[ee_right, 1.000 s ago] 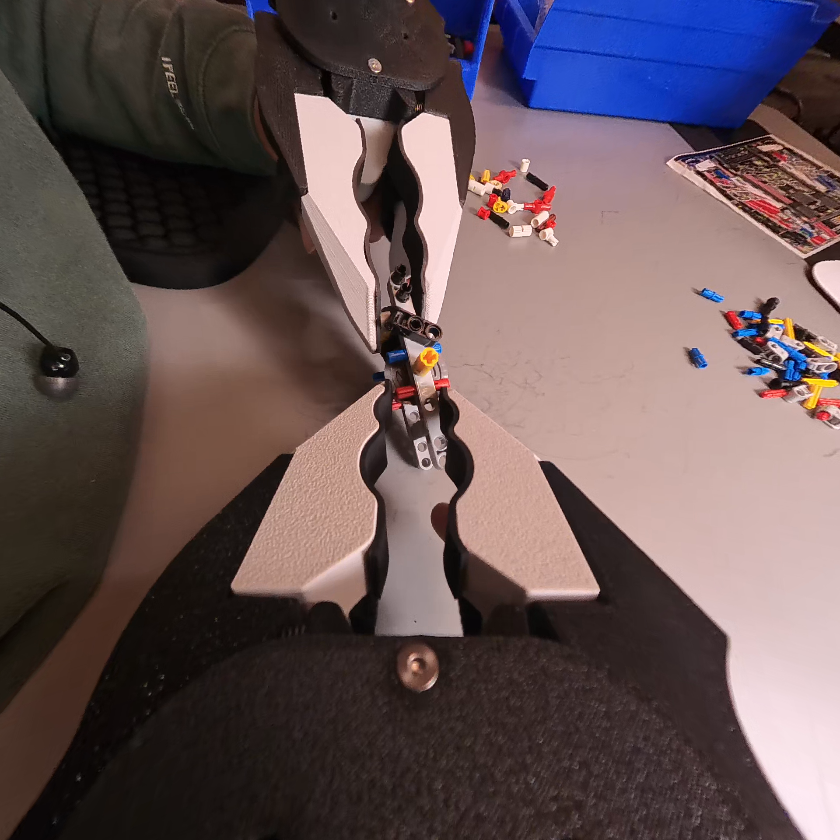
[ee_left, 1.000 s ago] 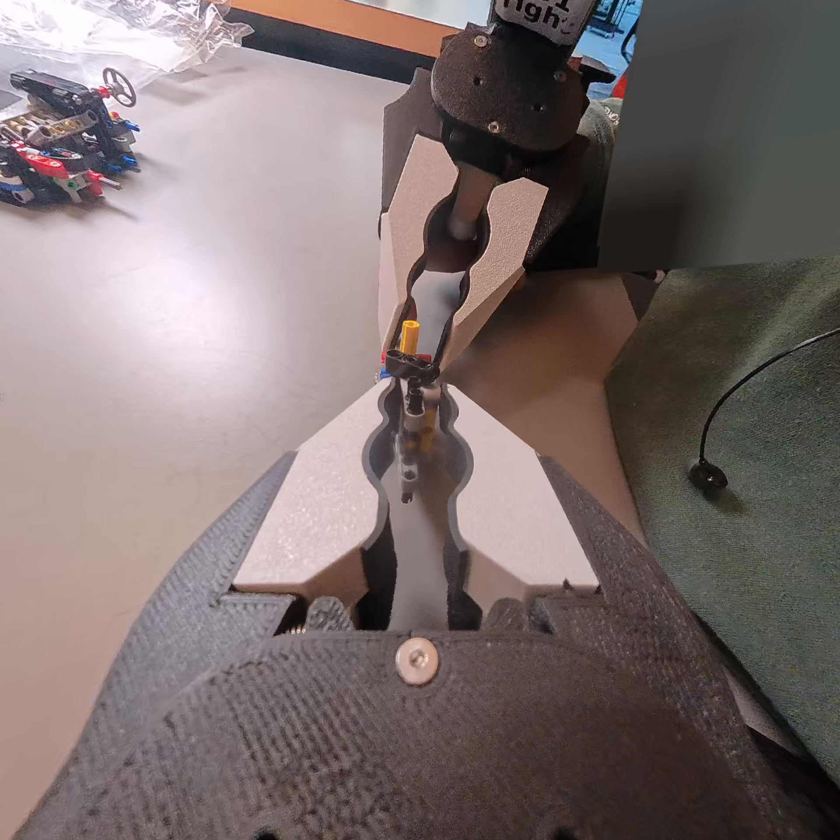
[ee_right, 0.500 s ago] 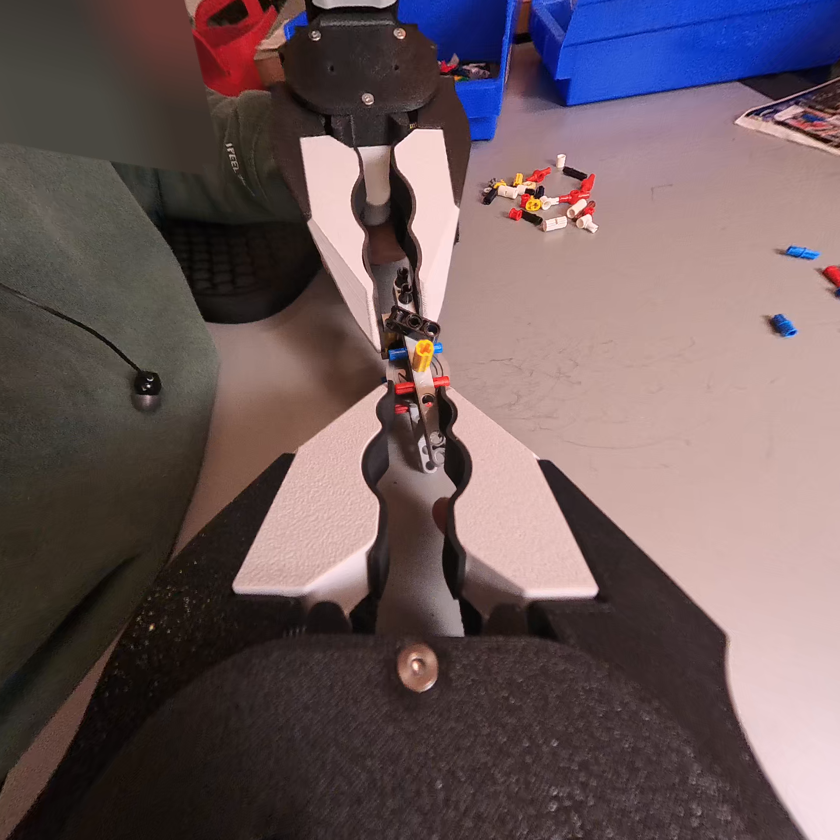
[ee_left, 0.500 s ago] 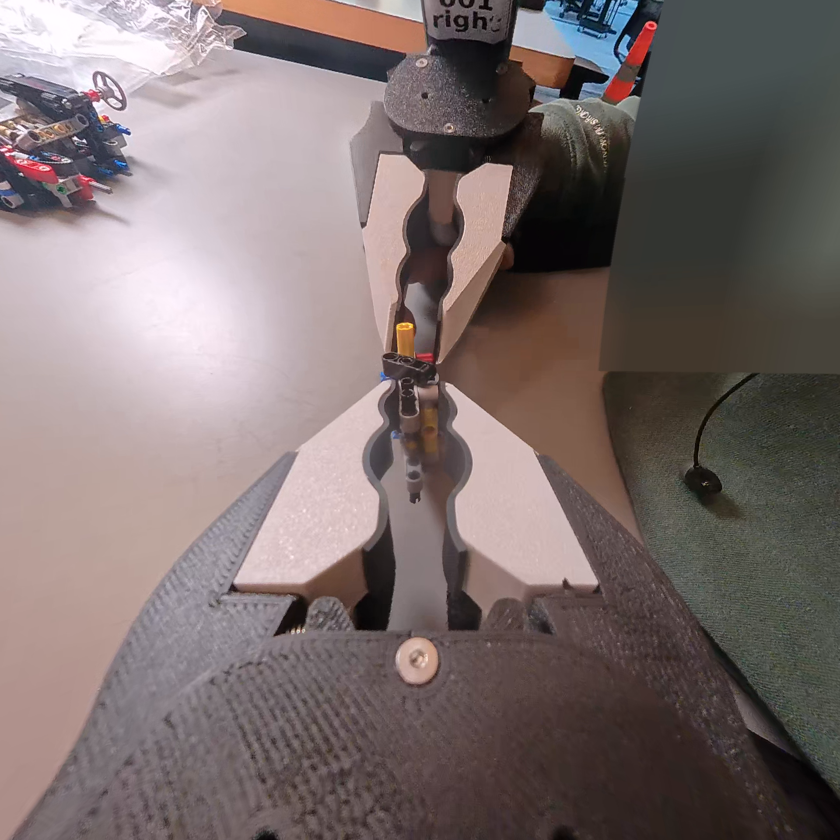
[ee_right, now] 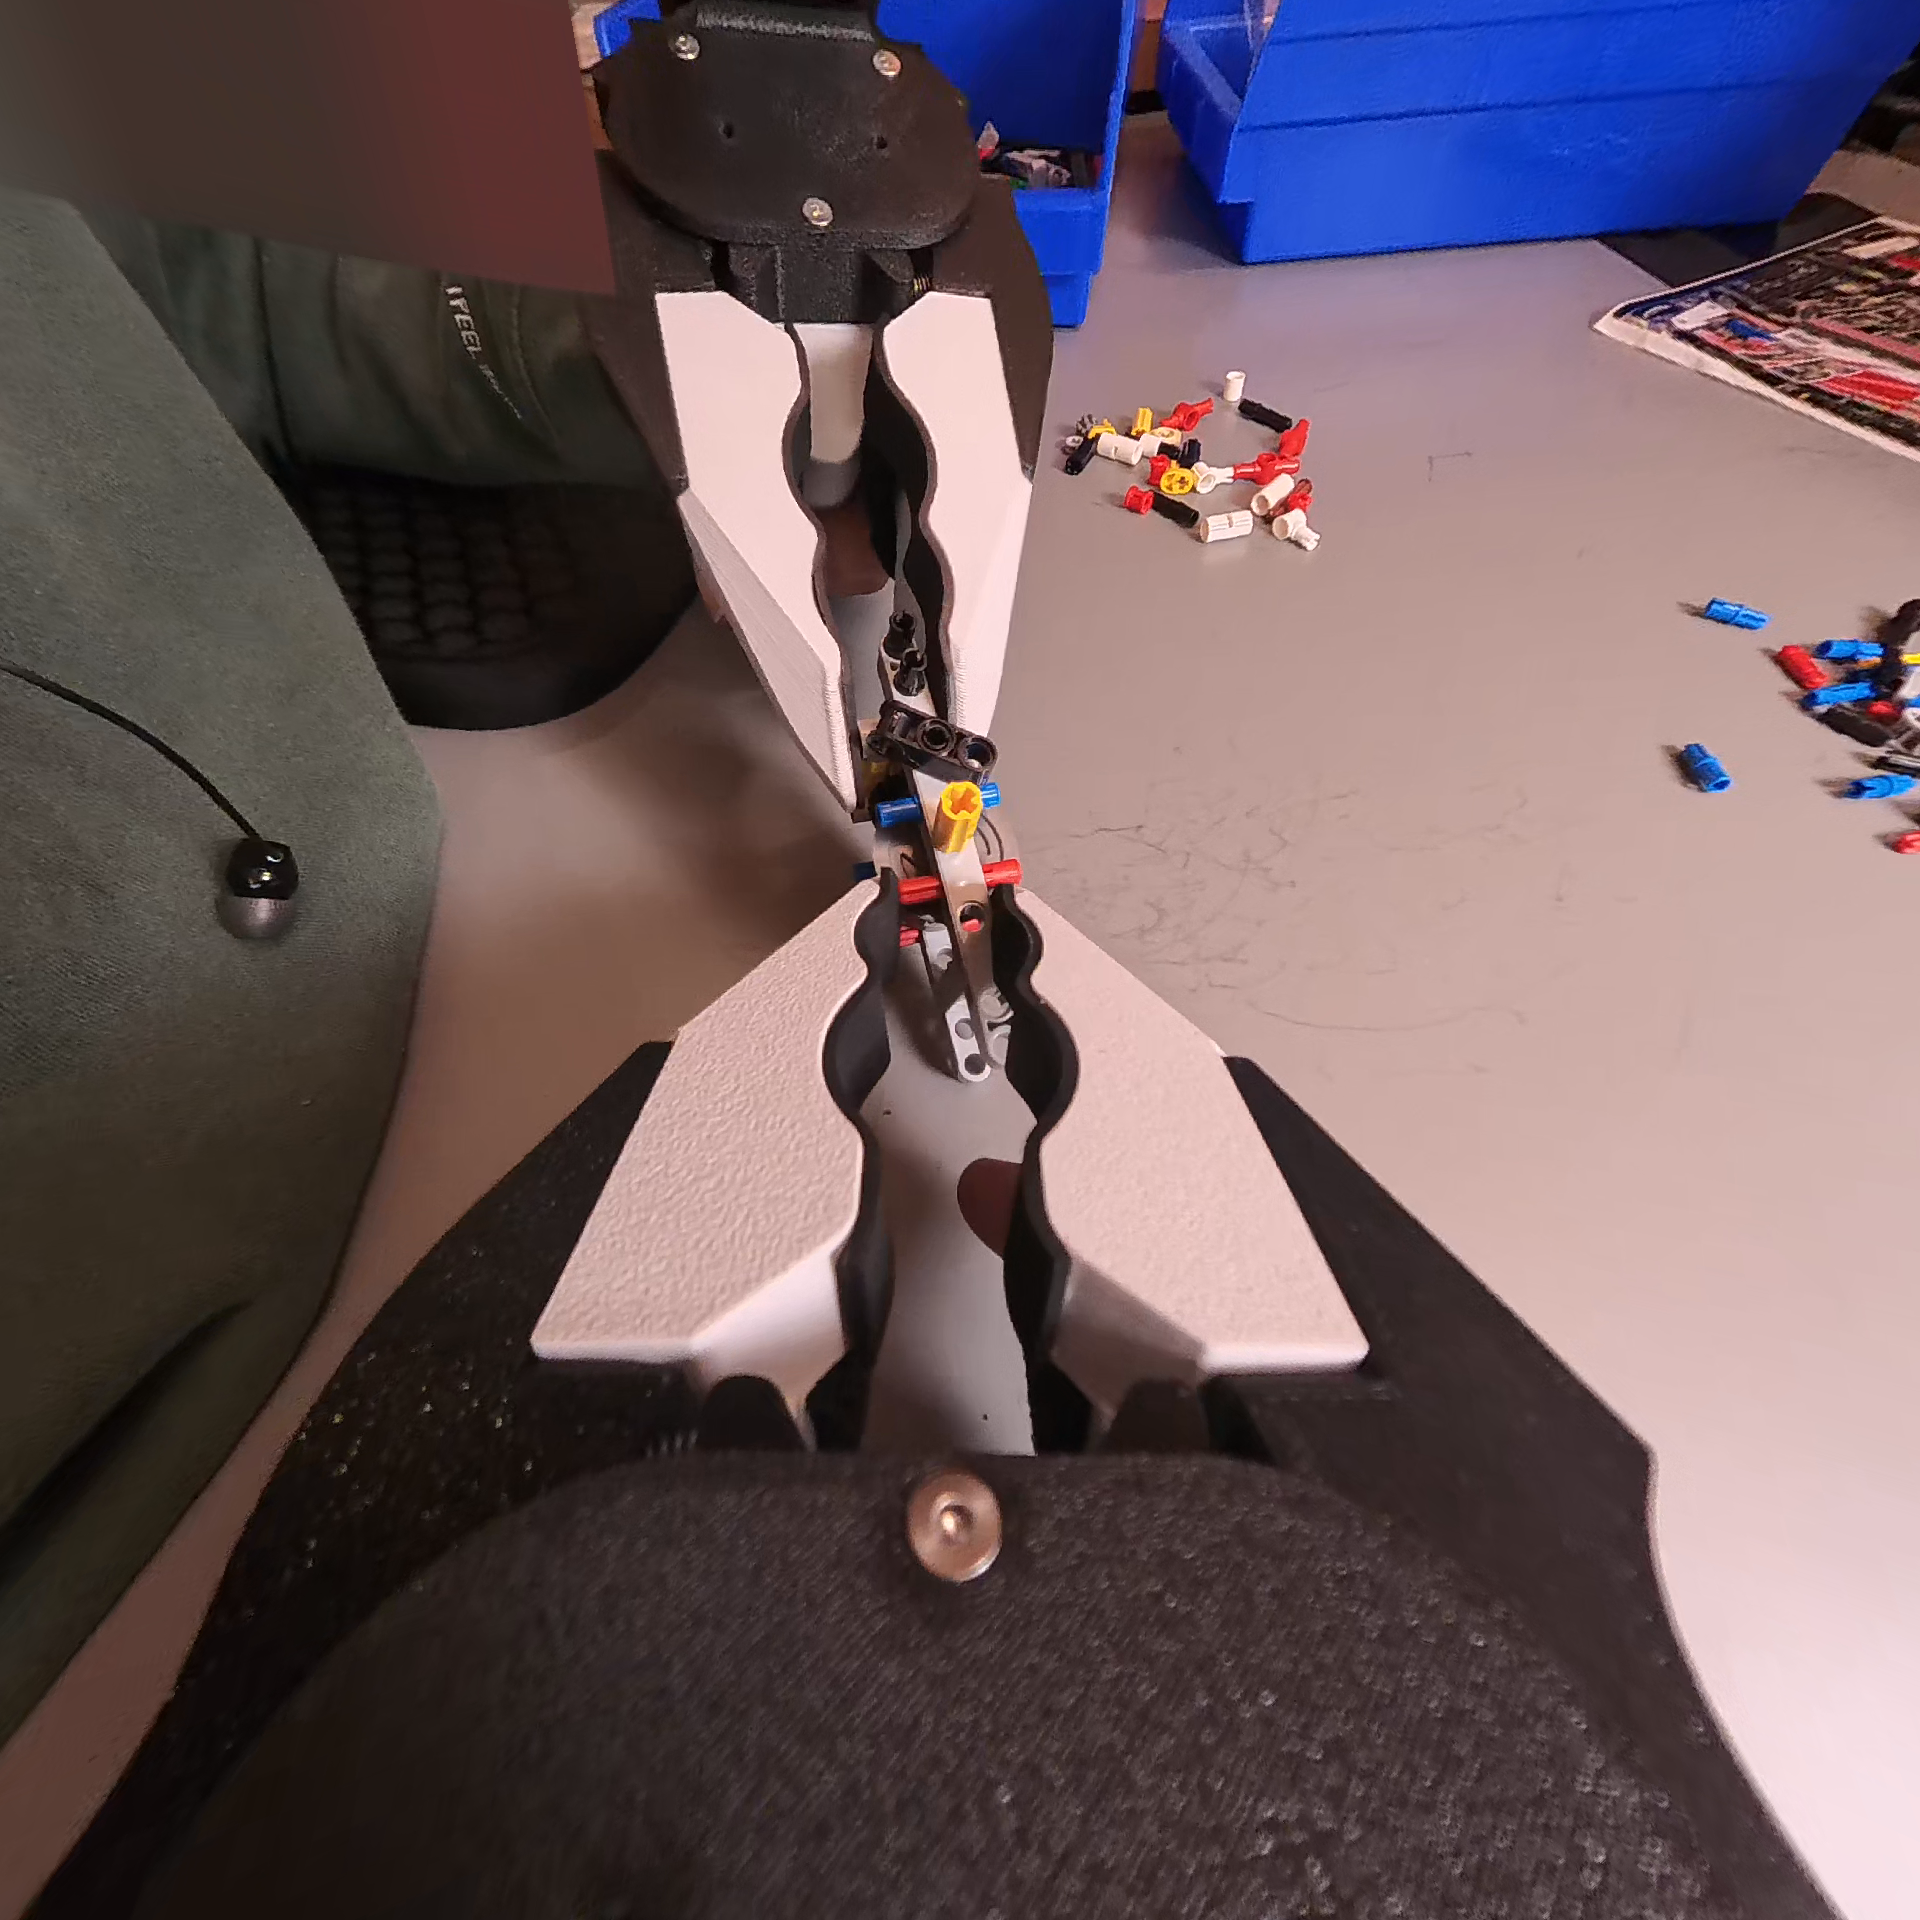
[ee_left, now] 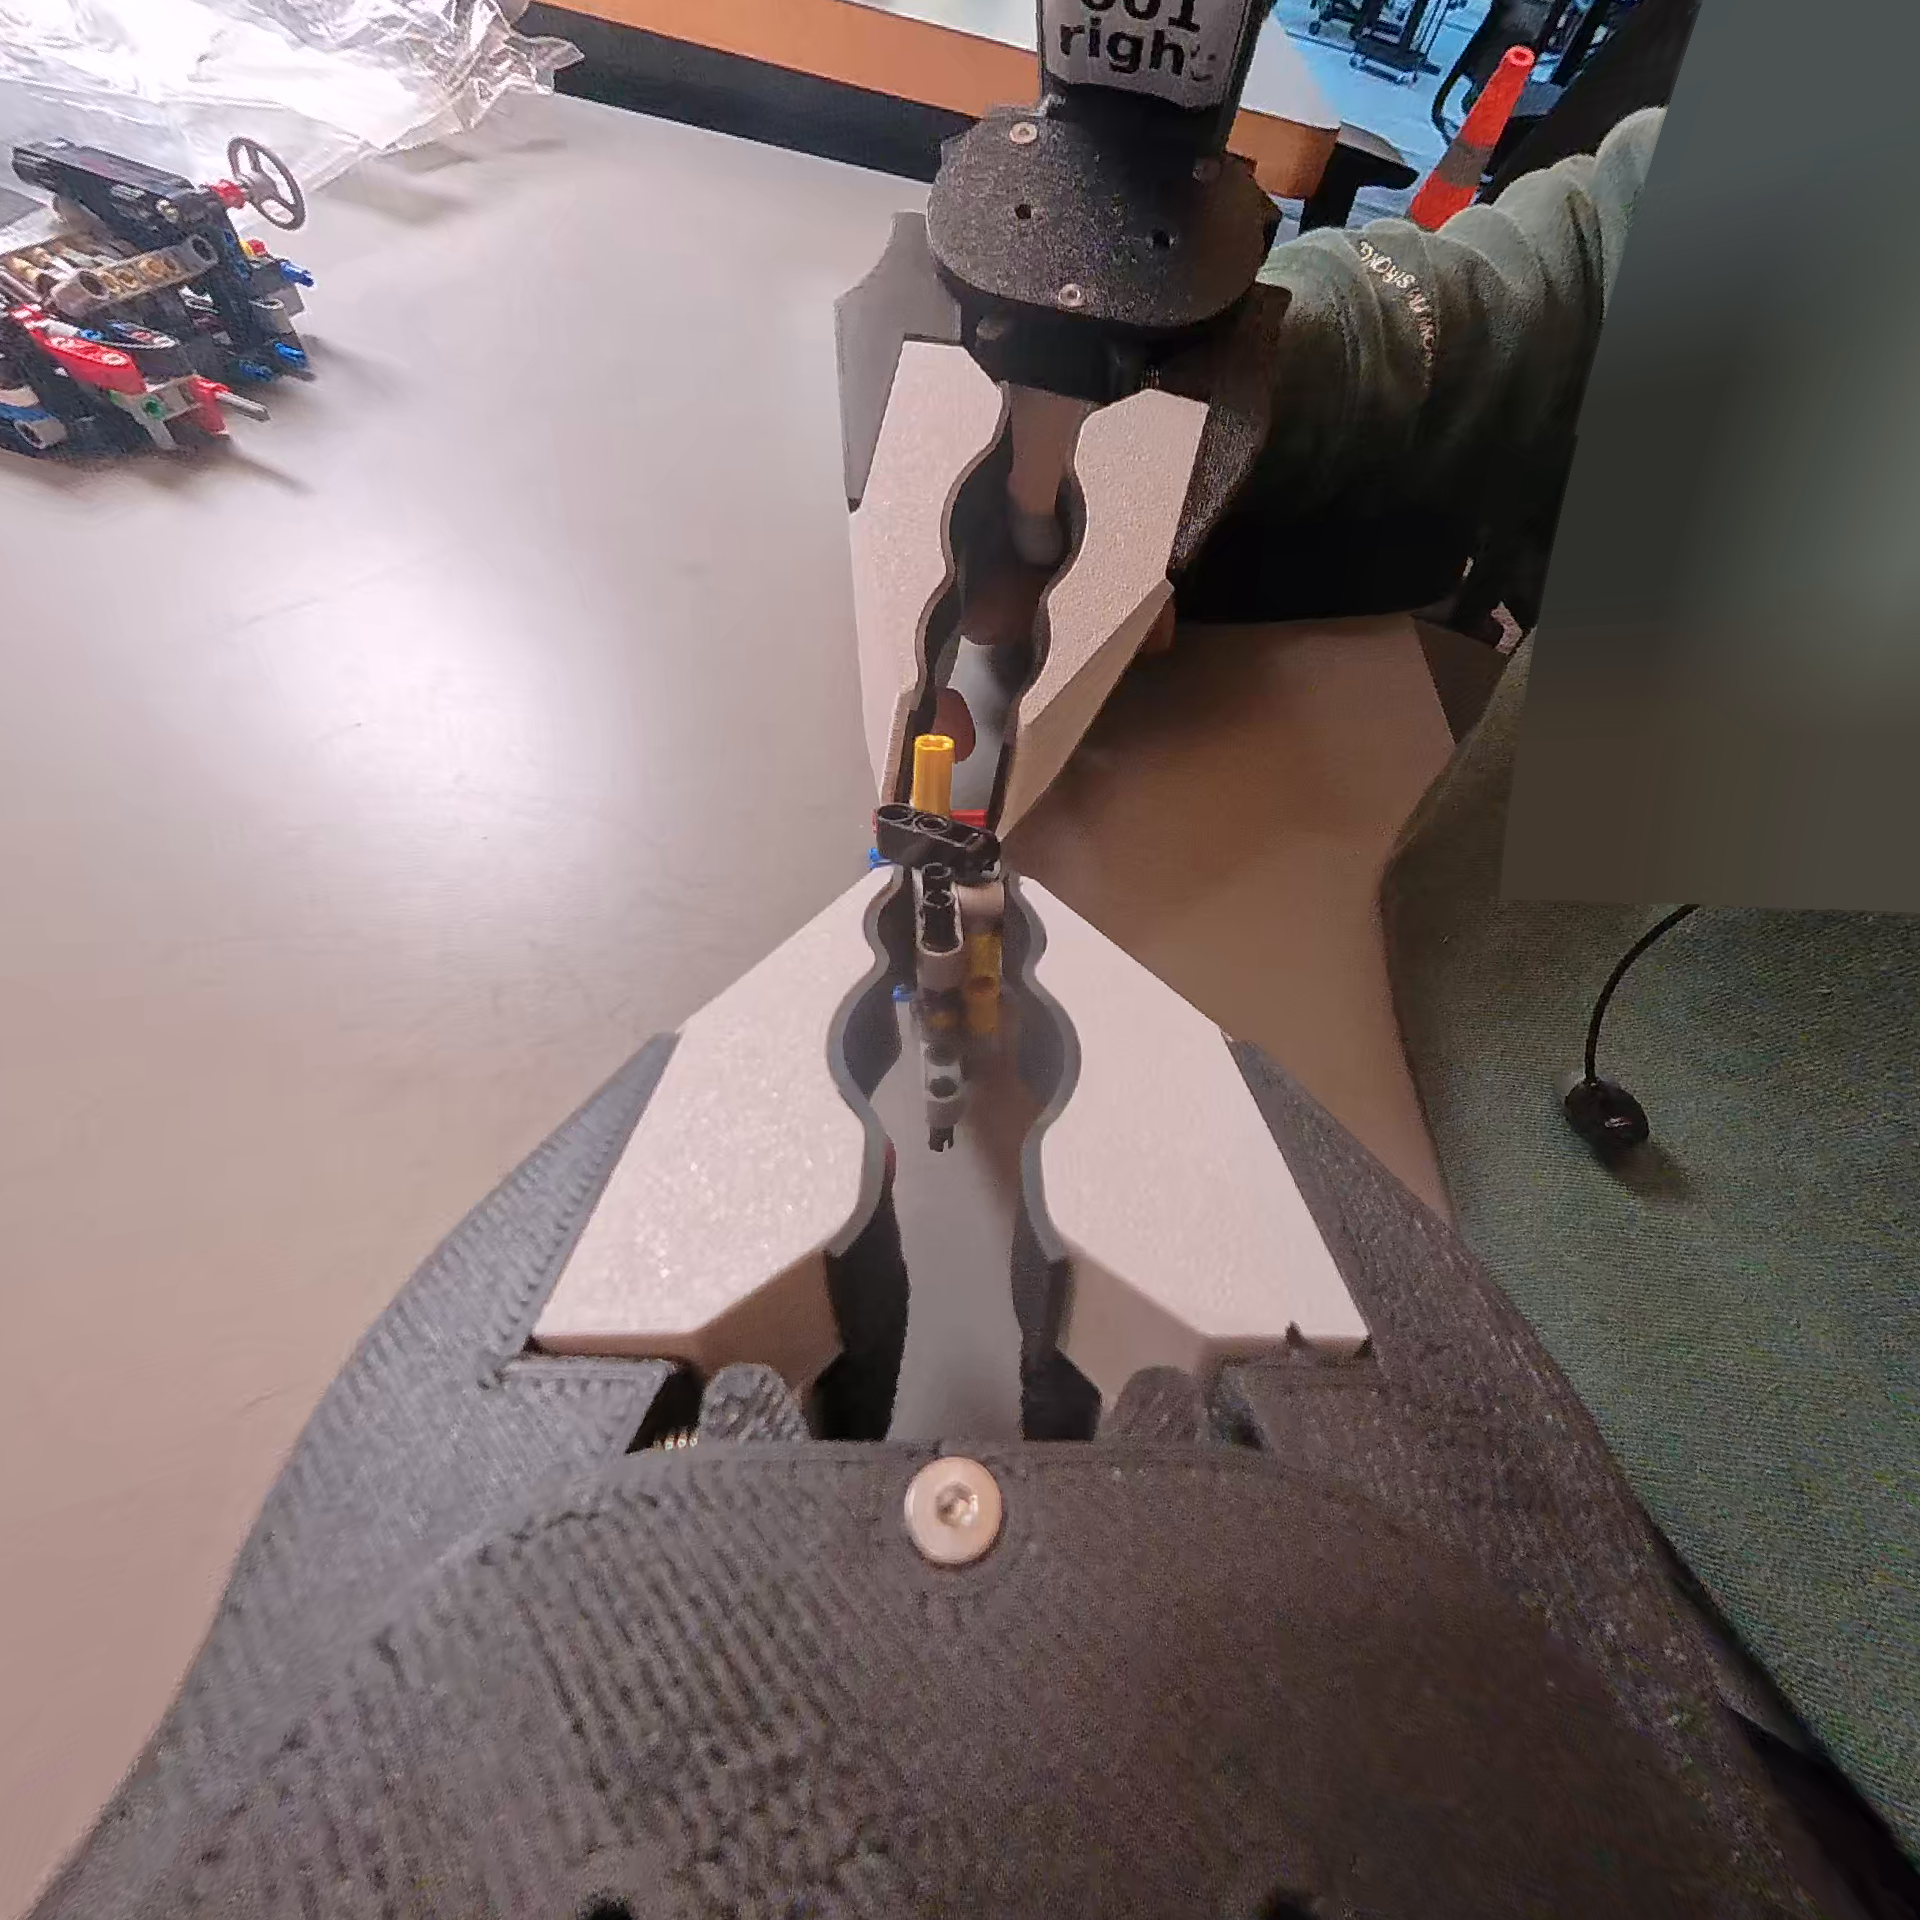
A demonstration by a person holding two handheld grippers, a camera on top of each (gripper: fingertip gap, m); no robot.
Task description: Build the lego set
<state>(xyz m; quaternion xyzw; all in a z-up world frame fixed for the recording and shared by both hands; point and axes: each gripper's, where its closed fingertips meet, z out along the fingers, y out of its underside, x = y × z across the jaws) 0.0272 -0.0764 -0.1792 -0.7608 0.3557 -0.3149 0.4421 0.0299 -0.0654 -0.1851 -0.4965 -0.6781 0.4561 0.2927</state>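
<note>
Tongs (ee_left: 951, 894) around multicoloured lego assembly (ee_left: 951, 935)

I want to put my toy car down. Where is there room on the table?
Bare table lies between the half-built model and the two grippers. More bare table sits below the small pile of pieces and left of the scattered pieces. It is crowded by the blue bins and booklet.

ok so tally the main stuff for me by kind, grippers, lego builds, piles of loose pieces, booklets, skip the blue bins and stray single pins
grippers: 2 (left gripper, right gripper)
small assembly clamped between both: 1
partly built vehicle: 1
piles of loose pieces: 2
instruction booklet: 1
total: 7
</note>
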